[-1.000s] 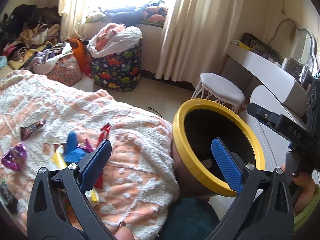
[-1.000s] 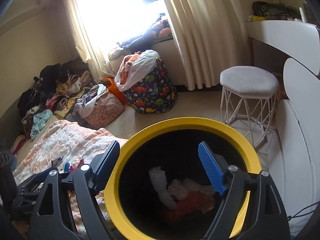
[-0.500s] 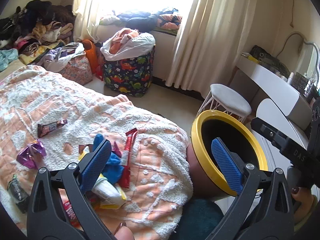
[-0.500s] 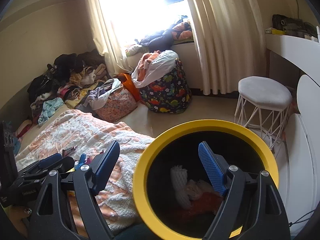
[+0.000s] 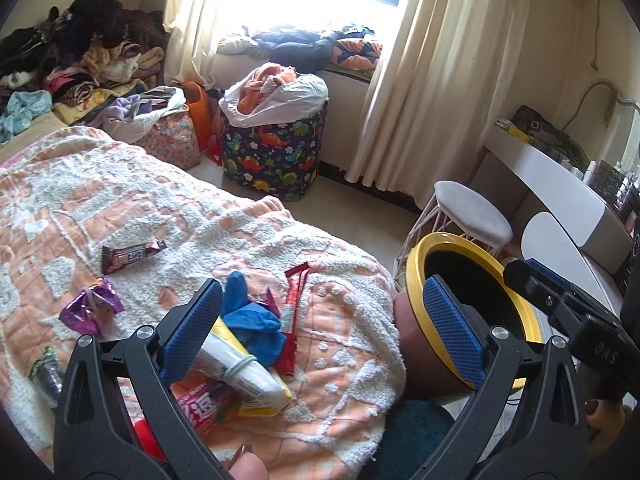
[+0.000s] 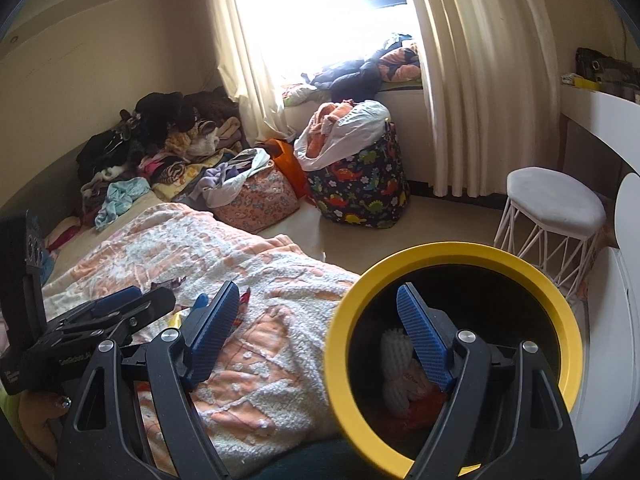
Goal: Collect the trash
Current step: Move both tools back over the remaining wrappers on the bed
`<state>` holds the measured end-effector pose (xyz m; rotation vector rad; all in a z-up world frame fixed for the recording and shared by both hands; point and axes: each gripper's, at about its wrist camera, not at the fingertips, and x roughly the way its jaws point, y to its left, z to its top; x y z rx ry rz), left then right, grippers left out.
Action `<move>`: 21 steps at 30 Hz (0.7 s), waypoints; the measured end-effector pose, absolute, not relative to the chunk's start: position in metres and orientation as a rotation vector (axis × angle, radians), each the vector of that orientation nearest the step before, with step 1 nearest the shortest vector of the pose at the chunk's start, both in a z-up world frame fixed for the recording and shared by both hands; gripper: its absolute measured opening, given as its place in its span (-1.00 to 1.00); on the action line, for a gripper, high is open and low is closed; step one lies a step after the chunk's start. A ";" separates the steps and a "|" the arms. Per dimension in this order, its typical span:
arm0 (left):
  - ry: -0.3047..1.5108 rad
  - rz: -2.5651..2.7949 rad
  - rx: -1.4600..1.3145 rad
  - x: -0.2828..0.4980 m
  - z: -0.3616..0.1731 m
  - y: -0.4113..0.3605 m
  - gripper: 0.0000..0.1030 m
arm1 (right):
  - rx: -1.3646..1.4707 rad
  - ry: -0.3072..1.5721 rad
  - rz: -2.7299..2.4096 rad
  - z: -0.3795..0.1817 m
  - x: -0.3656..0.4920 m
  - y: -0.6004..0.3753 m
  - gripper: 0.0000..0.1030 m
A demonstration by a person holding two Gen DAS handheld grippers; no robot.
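Observation:
Trash lies on the orange-and-white blanket [image 5: 120, 208]: a brown candy wrapper [image 5: 132, 254], a purple foil wrapper [image 5: 92, 308], a blue glove [image 5: 252, 314], a red wrapper [image 5: 294, 304], a yellow-and-white packet [image 5: 244, 368] and a pink packet [image 5: 204, 404]. My left gripper [image 5: 322, 300] hovers open above this pile, holding nothing. The yellow-rimmed black bin [image 6: 460, 250] stands at the bed's corner, with white foam netting [image 6: 394, 350] and red scraps inside. My right gripper [image 6: 316, 300] is open and empty, one finger over the bin's mouth, the other over the blanket.
A white wire-legged stool [image 6: 556, 196] stands behind the bin, with a white desk [image 5: 560, 184] to its right. A dinosaur-print hamper [image 5: 276, 152] and a floral bag [image 6: 256, 200] sit on the floor by the curtain. Clothes [image 5: 80, 60] are heaped beyond the bed.
Both grippers have swung left, away from the bin and toward the bed. The bin slid right in both views, and more of the trash pile came into the left view. Both stayed open.

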<state>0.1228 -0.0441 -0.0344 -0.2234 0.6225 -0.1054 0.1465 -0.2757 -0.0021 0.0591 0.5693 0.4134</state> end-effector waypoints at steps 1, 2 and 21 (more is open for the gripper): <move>0.619 -0.099 -0.226 0.122 -0.034 -0.041 0.79 | 0.055 0.570 0.422 -0.002 0.145 -0.272 0.52; 0.619 -0.094 -0.229 0.122 -0.034 -0.039 0.79 | 0.053 0.572 0.430 -0.003 0.144 -0.270 0.53; 0.597 -0.009 -0.288 0.116 -0.033 0.009 0.79 | -0.056 0.593 0.531 -0.005 0.123 -0.213 0.53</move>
